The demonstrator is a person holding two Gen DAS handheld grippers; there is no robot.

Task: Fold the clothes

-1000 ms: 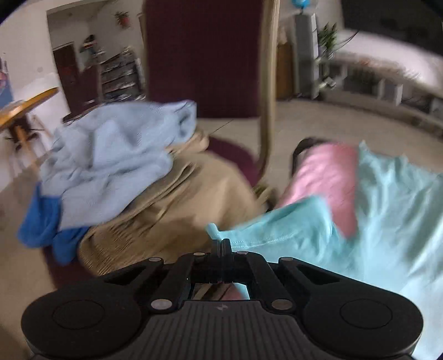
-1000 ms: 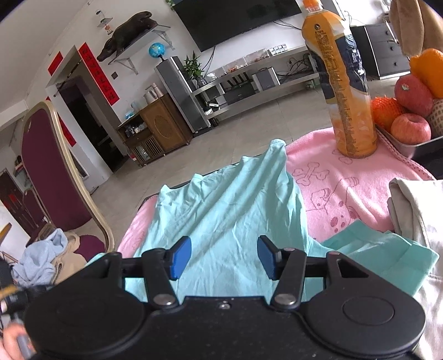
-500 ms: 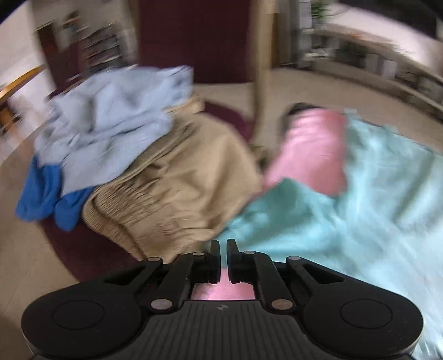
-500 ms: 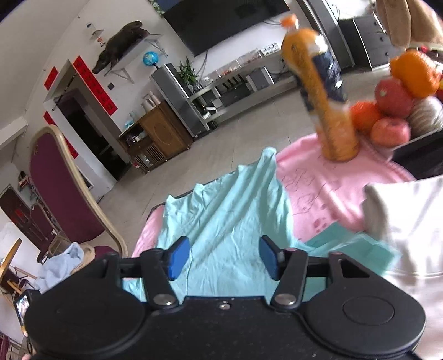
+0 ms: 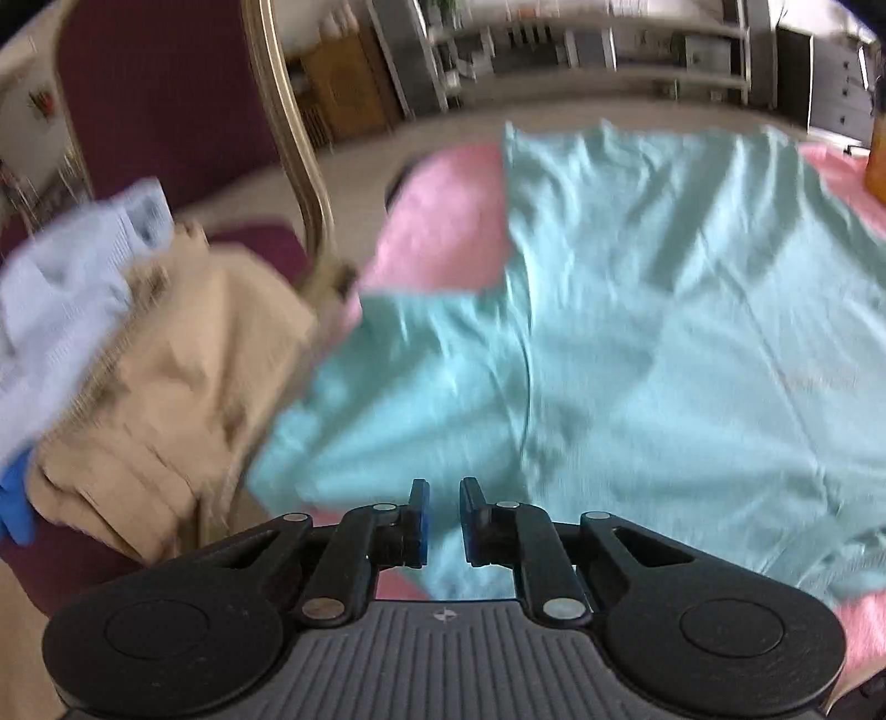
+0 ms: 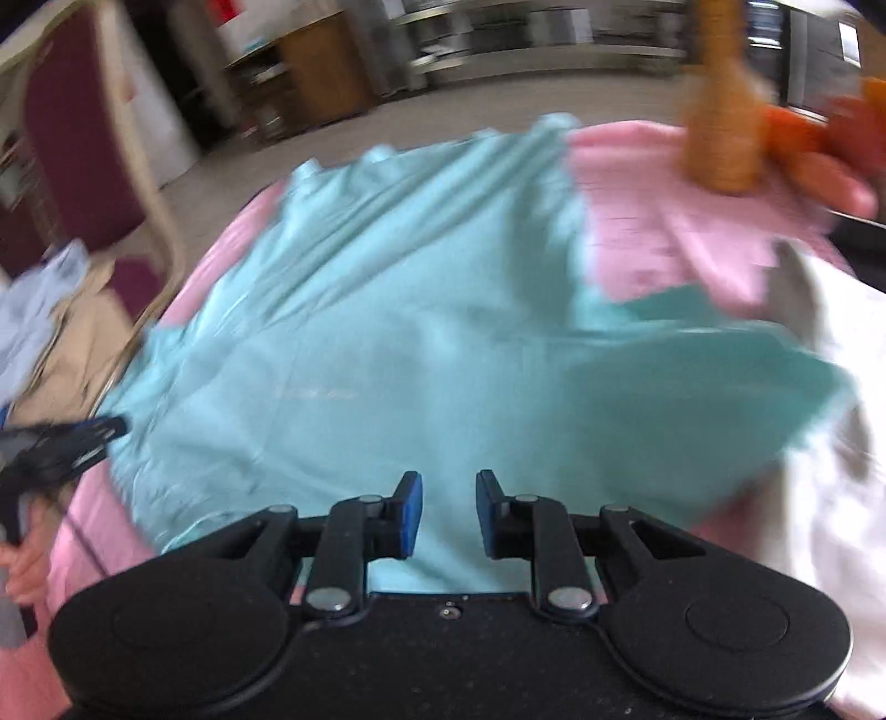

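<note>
Your left gripper (image 5: 443, 518) and right gripper (image 6: 448, 512) both hover with jaws slightly apart, gripping nothing, over the spread teal T-shirt (image 6: 398, 343) on the pink towel (image 6: 653, 221).

**A lived-in home living room**

This is a household room, not a workplace. A maroon upholstered chair with a gilt frame (image 5: 288, 138) stands off the left edge of the table, its seat piled with a tan garment (image 5: 183, 360) and a pale blue garment (image 5: 61, 310). A pink towel (image 5: 443, 221) covers the table, and a teal T-shirt (image 5: 664, 310) lies spread on it. Near the far right corner stand an orange drink bottle (image 6: 720, 122) and some blurred red-orange fruit (image 6: 819, 149). Beyond the table are a wooden cabinet (image 6: 326, 72) and low open shelving (image 5: 581, 44).
</note>
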